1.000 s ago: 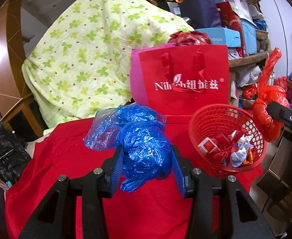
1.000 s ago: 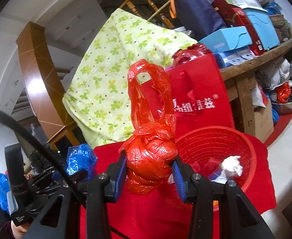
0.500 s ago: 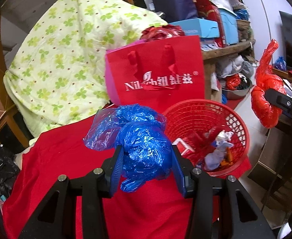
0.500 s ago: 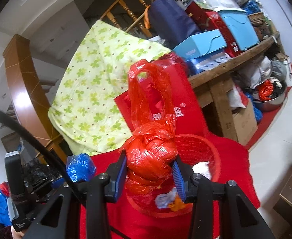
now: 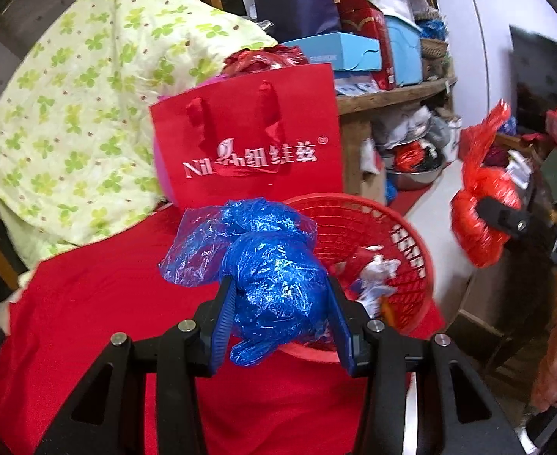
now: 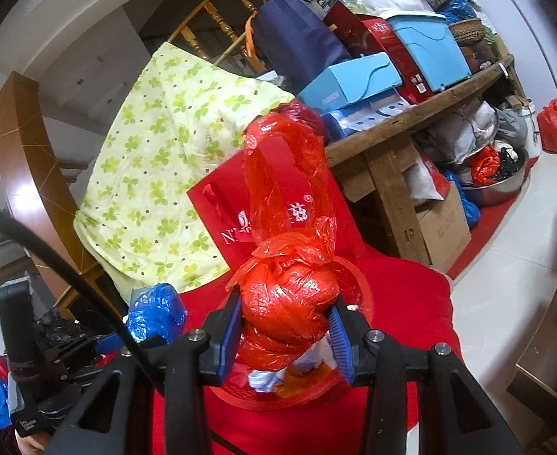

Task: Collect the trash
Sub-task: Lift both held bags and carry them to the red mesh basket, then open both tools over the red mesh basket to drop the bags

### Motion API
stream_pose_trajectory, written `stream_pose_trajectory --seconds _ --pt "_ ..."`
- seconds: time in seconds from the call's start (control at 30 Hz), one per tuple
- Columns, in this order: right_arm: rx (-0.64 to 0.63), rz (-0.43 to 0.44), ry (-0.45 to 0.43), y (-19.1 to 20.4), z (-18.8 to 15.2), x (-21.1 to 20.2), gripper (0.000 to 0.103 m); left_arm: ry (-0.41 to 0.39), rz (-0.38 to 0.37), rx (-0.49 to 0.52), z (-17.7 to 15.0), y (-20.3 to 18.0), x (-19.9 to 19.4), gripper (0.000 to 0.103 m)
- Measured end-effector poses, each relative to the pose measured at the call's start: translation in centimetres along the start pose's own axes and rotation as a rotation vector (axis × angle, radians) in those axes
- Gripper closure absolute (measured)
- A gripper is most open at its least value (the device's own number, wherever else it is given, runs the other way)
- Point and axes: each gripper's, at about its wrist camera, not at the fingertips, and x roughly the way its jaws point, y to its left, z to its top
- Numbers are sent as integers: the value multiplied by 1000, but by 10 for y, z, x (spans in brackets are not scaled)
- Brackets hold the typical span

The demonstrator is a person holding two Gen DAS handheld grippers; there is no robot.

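My left gripper [image 5: 280, 322] is shut on a crumpled blue plastic bag [image 5: 274, 276] and holds it at the near left rim of the red mesh basket [image 5: 403, 235], which holds scraps of trash. My right gripper [image 6: 286, 335] is shut on a knotted red plastic bag [image 6: 288, 303] and holds it right above the basket [image 6: 362, 295]. The red bag also shows at the right of the left wrist view [image 5: 479, 220]. The blue bag shows at the lower left of the right wrist view [image 6: 157, 313].
The basket stands on a table under a red cloth [image 5: 88, 322]. A red paper gift bag [image 5: 248, 140] stands behind it, with a green flowered quilt [image 5: 73, 113] to the left. A wooden shelf [image 6: 411, 117] with boxes is behind.
Both grippers have moved toward the basket with their bags. The right gripper now hangs over the basket; the left has come up to its rim.
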Motion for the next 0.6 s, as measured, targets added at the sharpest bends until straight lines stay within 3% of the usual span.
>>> stream_pose_trajectory --seconds 0.33,0.47,0.57,0.6 --pt "0 -29 36 -13 0 17 57 -19 -212 -99 5 7 26 54" --pt "-18 -34 37 -10 6 29 57 -42 -240 -111 10 10 38 52" --pt "-24 -39 42 -6 12 43 57 -23 -246 -149 12 18 53 46" --pt "-26 -41 45 -5 14 47 57 -8 -266 -173 11 23 58 40"
